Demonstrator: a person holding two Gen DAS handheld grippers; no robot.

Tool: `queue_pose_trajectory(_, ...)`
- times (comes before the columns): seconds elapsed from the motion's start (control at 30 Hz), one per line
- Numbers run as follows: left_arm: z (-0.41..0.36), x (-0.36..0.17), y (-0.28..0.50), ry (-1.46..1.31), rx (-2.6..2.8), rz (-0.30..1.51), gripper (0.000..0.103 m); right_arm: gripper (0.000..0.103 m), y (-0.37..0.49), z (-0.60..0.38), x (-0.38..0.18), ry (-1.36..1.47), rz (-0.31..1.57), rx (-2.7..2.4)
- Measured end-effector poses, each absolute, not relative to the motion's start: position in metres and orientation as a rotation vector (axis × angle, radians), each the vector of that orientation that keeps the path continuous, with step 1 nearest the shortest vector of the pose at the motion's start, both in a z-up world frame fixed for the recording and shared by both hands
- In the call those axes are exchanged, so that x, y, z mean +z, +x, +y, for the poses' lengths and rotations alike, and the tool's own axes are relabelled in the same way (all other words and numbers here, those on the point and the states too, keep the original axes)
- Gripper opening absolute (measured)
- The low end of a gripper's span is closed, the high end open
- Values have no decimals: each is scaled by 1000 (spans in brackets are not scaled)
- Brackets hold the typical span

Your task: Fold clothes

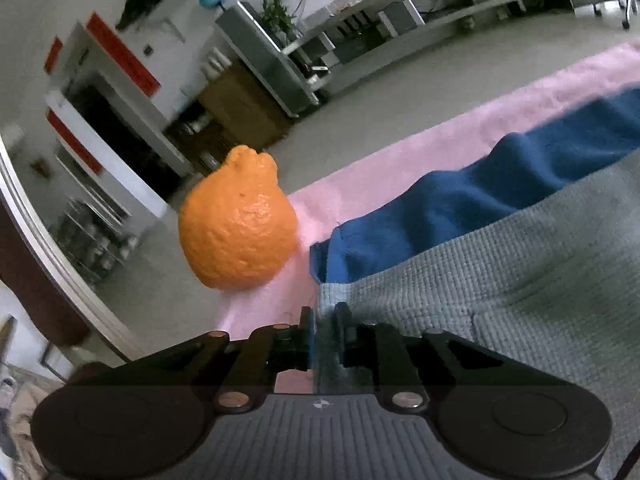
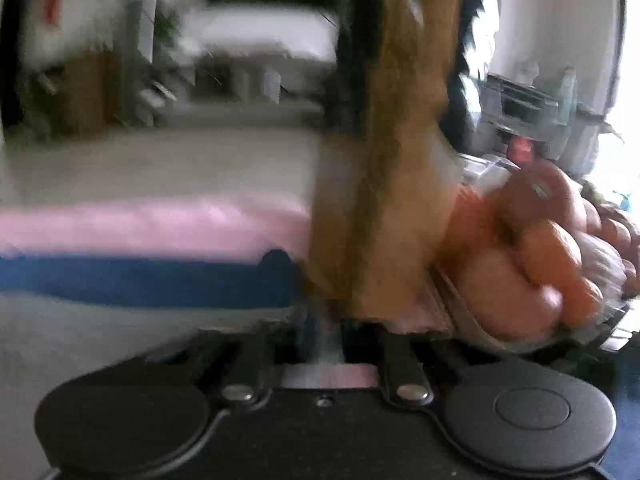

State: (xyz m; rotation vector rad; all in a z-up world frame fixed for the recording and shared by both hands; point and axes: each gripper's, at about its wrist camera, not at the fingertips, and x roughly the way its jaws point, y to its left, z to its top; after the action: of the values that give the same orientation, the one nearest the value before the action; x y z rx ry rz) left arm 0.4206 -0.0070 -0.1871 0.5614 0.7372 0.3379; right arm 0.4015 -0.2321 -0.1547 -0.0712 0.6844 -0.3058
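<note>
A grey knit garment [image 1: 500, 280] with a dark blue band [image 1: 460, 208] along its far edge lies on a pink cover [image 1: 400, 160]. My left gripper [image 1: 324, 320] is shut on the garment's near left corner, and the grey cloth runs up between its fingers. The right wrist view is blurred. There the same grey garment [image 2: 120, 328], blue band [image 2: 140, 280] and pink cover [image 2: 140, 220] stretch to the left. My right gripper [image 2: 324, 332] stands closed at the garment's right end, with a strip of grey cloth pinched between its fingers.
An orange fruit [image 1: 236, 220] sits on the pink cover's corner, just left of the blue band. In the right wrist view a tall brown fuzzy object [image 2: 384, 160] rises right behind the gripper, and a bag of orange fruits [image 2: 540, 260] lies to its right. Floor and shelves lie beyond.
</note>
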Motion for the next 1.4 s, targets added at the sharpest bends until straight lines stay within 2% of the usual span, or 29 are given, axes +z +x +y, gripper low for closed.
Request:
queue_pose_trajectory(0.13, 17, -155, 408, 413, 355, 771, 23, 4, 403, -274, -156, 149, 723, -233)
queue_pose_trajectory(0.2, 32, -129, 389, 338, 363, 760, 28, 7, 399, -276, -142, 150, 683, -213)
queue_pose_trajectory(0.23, 39, -116, 377, 311, 363, 749, 34, 11, 396, -275, -132, 147, 661, -211)
queue_pose_trajectory(0.37, 50, -80, 319, 251, 303, 782, 34, 29, 372, -277, -94, 249, 613, -131)
queue_pose_trajectory(0.53, 56, -87, 258, 69, 179, 831, 34, 37, 319, -294, -86, 412, 667, -16)
queue_pose_trajectory(0.6, 62, -105, 252, -19, 148, 843, 32, 38, 305, -307, -98, 508, 711, -3)
queue_pose_trajectory(0.63, 63, -113, 255, -29, 145, 860, 20, 37, 299, -312, -109, 562, 743, -8)
queue_pose_trajectory(0.7, 59, -126, 260, 1, 142, 862, 15, 32, 288, -321, -130, 665, 805, -17)
queue_pose_trajectory(0.73, 57, -129, 261, 1, 132, 856, 14, 24, 287, -320, -140, 695, 829, -12)
queue_pose_trajectory(0.83, 54, -138, 268, -10, 109, 841, 14, 23, 293, -312, -163, 732, 865, 26)
queue_pose_trajectory(1.0, 65, -151, 269, -22, 239, 929, 26, 21, 305, -307, -192, 725, 941, 5)
queue_pose_trajectory(1.03, 65, -151, 267, -14, 251, 935, 30, 0, 305, -308, -196, 669, 964, -52)
queue_pose_trajectory(1.07, 65, -152, 265, 0, 260, 936, 36, 0, 304, -312, -198, 649, 960, -61)
queue_pose_trajectory(1.23, 78, -135, 251, -108, 248, 909, 35, 0, 290, -318, -196, 564, 943, -124)
queue_pose_trajectory(1.27, 80, -129, 247, -129, 251, 893, 35, 3, 287, -317, -194, 559, 938, -125)
queue_pose_trajectory(1.37, 79, -117, 236, -142, 262, 870, 24, 10, 276, -314, -174, 568, 859, -107)
queue_pose_trajectory(1.4, 78, -116, 234, -152, 249, 872, 23, 11, 274, -315, -168, 586, 838, -103)
